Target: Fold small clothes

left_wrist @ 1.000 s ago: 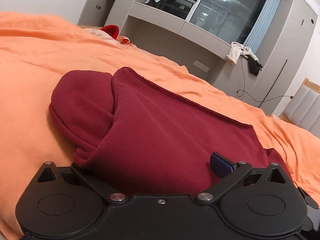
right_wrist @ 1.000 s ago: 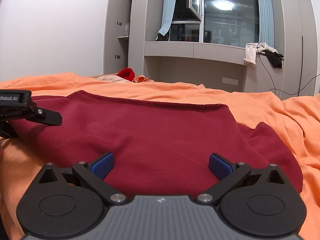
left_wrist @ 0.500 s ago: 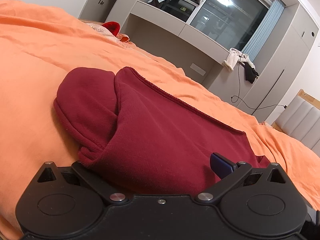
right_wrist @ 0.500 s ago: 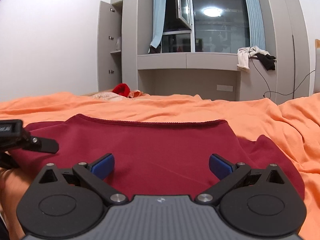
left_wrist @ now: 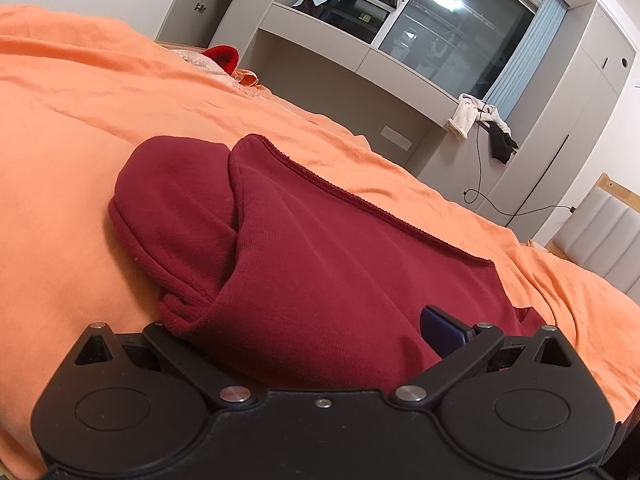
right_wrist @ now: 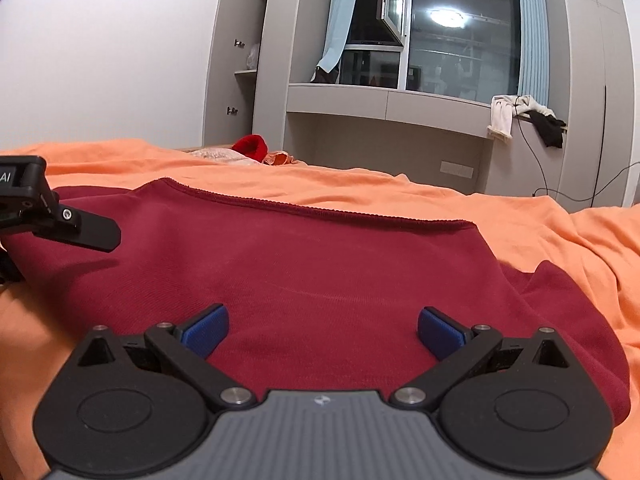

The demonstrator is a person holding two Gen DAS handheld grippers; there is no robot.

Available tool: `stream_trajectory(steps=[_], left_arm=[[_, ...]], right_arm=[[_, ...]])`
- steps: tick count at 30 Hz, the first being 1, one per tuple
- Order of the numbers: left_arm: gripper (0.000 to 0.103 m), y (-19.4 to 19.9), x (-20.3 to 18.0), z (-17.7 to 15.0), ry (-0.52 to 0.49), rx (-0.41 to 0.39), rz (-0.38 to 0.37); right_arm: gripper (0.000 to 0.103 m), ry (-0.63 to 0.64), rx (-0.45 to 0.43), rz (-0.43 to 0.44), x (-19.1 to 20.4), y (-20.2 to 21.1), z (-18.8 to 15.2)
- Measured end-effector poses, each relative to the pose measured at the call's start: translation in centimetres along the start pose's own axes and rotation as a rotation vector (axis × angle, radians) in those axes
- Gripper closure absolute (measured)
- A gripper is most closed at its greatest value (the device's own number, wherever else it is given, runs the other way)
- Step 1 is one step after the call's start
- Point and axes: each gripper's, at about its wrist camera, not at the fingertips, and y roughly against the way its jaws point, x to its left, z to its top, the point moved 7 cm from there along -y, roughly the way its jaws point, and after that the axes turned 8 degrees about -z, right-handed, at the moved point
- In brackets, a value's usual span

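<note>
Garment: maroon sweater (right_wrist: 320, 264) lies on orange bedsheet (right_wrist: 520, 216).
Right gripper (right_wrist: 323, 330): my fingers wide.
Left gripper (left_wrist: 316, 328): my fingers wide, fabric between.

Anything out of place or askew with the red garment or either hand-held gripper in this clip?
The maroon garment lies on the orange bedsheet with its left end bunched under the top layer, not flat. The left hand-held gripper has fabric draped over one finger. The right hand-held gripper is open. Nothing damaged.

Maroon garment (left_wrist: 328, 264) lies folded on orange bedsheet (left_wrist: 80, 128); left hand-held gripper (left_wrist: 320, 332) spread wide over it.
</note>
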Motion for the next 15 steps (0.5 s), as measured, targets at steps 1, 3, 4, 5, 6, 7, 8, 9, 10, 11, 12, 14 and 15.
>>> stream_trajectory(steps=[1, 3, 4, 5, 6, 7, 8, 9, 10, 11, 12, 14, 15], left_arm=[[0.001, -0.01, -0.01, 0.0, 0.0, 0.0, 0.0], [0.001, 0.05, -0.12, 0.13, -0.002, -0.002, 0.002], [0.001, 0.15, -0.07, 0.24, -0.002, -0.005, 0.003], [0.001, 0.27, 0.0, 0.36, 0.002, -0.01, 0.006], [0.001, 0.32, -0.11, 0.41, 0.005, -0.016, 0.011], [0.001, 0.41, -0.1, 0.48, 0.01, -0.02, 0.016], [0.001, 0.49, -0.09, 0.61, 0.014, -0.026, 0.021], [0.001, 0.57, -0.08, 0.72, 0.019, -0.036, 0.026], [0.001, 0.6, -0.04, 0.81, 0.024, -0.044, 0.033], [0.001, 0.54, -0.03, 0.85, 0.025, -0.05, 0.046], [0.001, 0.5, -0.02, 0.88, 0.022, -0.054, 0.059], [0.001, 0.22, -0.23, 0.86, 0.001, -0.055, 0.089], [0.001, 0.08, -0.35, 0.83, -0.013, -0.054, 0.103]], right_arm=[[0.0, -0.004, 0.001, 0.003, -0.03, -0.03, -0.02], [0.0, -0.008, 0.001, 0.006, -0.11, -0.12, 0.01], [0.0, -0.008, 0.001, 0.006, -0.08, 0.04, -0.01], [0.0, -0.008, 0.0, 0.006, -0.08, 0.03, 0.0], [0.0, -0.008, -0.001, 0.006, -0.07, 0.03, -0.01], [0.0, -0.008, -0.002, 0.005, -0.07, 0.06, -0.02], [0.0, -0.008, -0.002, 0.006, -0.06, 0.04, -0.01], [0.0, -0.009, -0.002, 0.007, -0.06, 0.03, -0.02], [0.0, -0.009, -0.001, 0.007, -0.04, 0.03, -0.03], [0.0, -0.01, -0.001, 0.007, 0.01, 0.04, -0.05], [0.0, -0.01, -0.001, 0.007, 0.05, 0.05, -0.07], [0.0, -0.011, -0.001, 0.007, 0.01, 0.05, -0.04], [0.0, -0.013, -0.001, 0.008, 0.01, 0.06, -0.03]])
